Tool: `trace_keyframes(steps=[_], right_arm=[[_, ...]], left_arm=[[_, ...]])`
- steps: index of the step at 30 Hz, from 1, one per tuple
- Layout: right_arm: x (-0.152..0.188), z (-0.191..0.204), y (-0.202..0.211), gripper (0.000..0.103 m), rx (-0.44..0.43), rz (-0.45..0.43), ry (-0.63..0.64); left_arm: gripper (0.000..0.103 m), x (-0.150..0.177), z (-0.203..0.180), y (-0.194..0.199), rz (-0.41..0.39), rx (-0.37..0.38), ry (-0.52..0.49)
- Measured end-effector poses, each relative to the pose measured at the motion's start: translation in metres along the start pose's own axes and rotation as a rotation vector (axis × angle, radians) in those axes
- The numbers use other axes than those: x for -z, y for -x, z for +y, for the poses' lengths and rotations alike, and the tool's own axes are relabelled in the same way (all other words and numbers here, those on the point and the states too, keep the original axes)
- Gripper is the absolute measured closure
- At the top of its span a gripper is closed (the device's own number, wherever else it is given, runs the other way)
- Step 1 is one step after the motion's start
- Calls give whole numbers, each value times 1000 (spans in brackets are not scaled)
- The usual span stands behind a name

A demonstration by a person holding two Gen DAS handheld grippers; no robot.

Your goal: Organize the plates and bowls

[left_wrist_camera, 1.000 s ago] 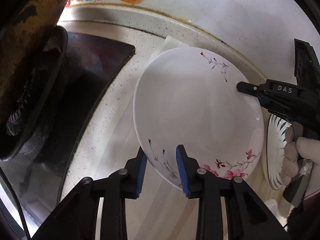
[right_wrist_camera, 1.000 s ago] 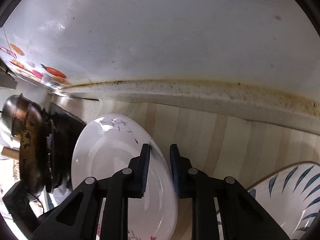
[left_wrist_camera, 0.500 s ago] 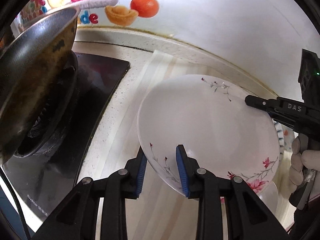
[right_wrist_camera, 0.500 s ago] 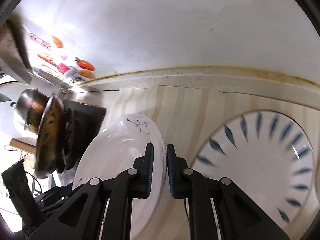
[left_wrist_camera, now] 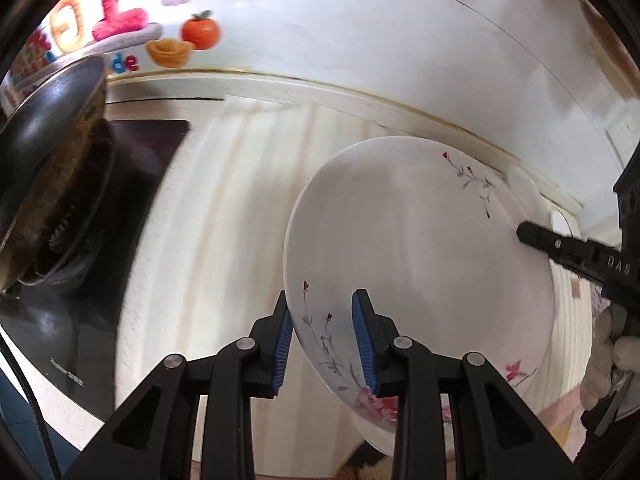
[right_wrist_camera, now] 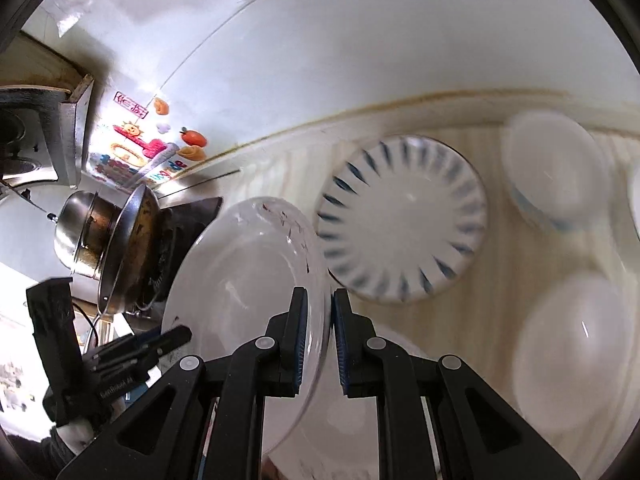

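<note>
**Floral plate held off the counter by both grippers**

Round white ceramic plate with pink blossom and thin grey twig decoration (left_wrist_camera: 420,248) — lifted clear of the pale wood-grain countertop (left_wrist_camera: 224,216), tilted, filling the centre and right of the left wrist view. Left gripper (left_wrist_camera: 326,340): blue-padded fingers (left_wrist_camera: 283,344) clamped on the plate's near rim at lower centre, one pad under, one on top. Right gripper (right_wrist_camera: 320,340): fingers nearly together, pinching the opposite rim edge-on at lower centre of the right wrist view; its black tip also shows at the right edge of the left view, touching the rim.

Right wrist view, on the counter beyond the held plate:
- white plate with radiating blue dashes around its rim (right_wrist_camera: 402,220), centre of frame, lying flat
- plain white bowl (right_wrist_camera: 556,176) at upper right, blurred
- second white bowl (right_wrist_camera: 576,356) at lower right, blurred

Dark, stained wok (left_wrist_camera: 44,160) sits on the black glass stove (left_wrist_camera: 132,184) at left — well apart from the held plate. Colourful cartoon sticker (left_wrist_camera: 120,28) on the white wall, upper left. A gloved hand (left_wrist_camera: 608,360) grips the right handle, lower right edge.
</note>
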State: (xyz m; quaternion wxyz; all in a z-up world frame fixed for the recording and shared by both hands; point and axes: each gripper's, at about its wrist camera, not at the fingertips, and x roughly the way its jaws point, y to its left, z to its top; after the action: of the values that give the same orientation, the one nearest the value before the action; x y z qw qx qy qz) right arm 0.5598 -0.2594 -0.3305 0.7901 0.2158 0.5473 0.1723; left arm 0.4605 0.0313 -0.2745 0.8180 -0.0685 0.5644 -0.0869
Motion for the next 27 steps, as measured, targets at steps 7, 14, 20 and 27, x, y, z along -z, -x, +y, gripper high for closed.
trace_keyframes(steps=[7,14,20,27], right_arm=[[63,-44,12,88,35,44,-97],[105,-74,-7,88,54,106,-150],[116,-79,-22,88,63,140,-157],[109,-77,-26,88,87,151,-138]], left_arm=[[76,27,-28,-16,74,15,-67],[76,47,-37,-44,158,-22,-108],[76,55,-38,-59,200,-60,-113],[76,62,-39,-74,225,-85,-132]])
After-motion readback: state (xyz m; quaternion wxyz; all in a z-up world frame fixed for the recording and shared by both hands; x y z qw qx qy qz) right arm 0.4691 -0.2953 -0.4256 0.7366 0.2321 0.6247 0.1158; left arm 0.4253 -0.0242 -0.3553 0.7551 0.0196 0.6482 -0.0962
